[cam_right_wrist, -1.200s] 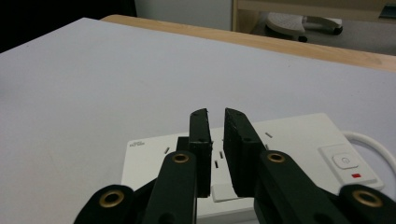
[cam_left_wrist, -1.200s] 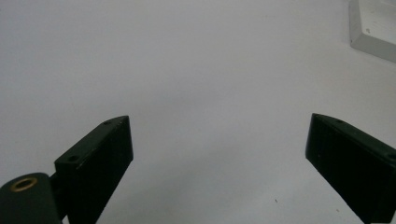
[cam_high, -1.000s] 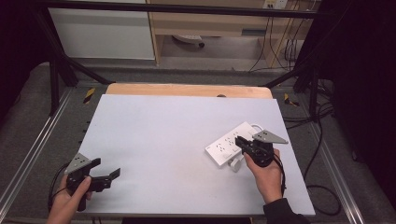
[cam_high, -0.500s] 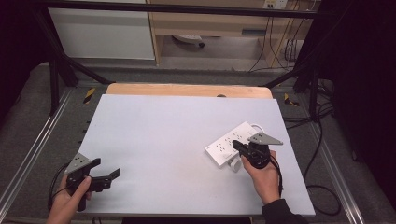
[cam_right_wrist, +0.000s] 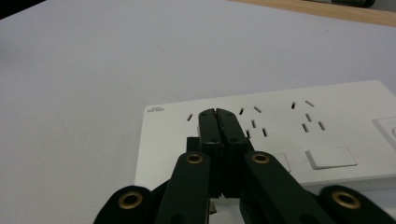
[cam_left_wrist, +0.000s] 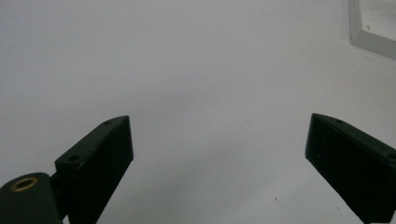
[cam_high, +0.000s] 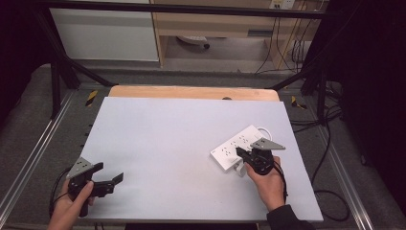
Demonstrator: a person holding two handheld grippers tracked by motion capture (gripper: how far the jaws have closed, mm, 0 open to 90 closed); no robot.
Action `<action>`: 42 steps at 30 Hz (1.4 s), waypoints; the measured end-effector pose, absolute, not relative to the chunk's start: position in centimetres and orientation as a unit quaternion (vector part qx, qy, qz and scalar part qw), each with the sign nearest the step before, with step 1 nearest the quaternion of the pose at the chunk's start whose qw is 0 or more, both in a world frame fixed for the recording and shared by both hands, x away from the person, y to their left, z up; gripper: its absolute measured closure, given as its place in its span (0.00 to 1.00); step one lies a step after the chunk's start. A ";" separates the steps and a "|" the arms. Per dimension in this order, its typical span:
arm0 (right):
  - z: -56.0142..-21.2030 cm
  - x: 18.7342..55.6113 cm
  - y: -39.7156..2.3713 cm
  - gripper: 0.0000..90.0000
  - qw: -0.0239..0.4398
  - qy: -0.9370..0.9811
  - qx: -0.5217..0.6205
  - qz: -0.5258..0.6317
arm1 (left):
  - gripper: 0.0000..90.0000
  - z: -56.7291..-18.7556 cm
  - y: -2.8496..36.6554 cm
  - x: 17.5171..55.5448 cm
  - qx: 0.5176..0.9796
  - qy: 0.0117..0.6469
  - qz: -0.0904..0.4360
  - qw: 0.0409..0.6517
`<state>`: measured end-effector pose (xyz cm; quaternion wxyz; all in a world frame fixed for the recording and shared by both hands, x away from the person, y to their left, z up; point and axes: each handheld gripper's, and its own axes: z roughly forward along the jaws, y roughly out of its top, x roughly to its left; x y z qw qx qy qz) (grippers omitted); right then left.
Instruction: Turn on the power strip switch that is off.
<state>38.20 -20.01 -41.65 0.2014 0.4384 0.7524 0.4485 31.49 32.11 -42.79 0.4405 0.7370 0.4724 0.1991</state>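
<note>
One white power strip (cam_high: 240,146) lies on my pale table (cam_high: 182,139), toward its right side, and I place everything else by it. My right gripper (cam_right_wrist: 219,122) hovers over the strip's near end, jaws pressed together with nothing between them. My left gripper (cam_high: 109,176) sits well apart to its left, jaws spread wide.
</note>
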 end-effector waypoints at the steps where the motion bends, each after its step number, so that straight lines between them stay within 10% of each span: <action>1: -41.8 38.2 -19.9 1.00 0.200 0.756 0.436 0.446 | 0.09 -42.8 32.1 31.5 0.737 0.472 0.199 0.440; 42: -43.6 38.6 -18.7 1.00 0.196 0.784 0.429 0.404 | 0.09 -42.8 32.1 31.5 0.738 0.470 0.202 0.440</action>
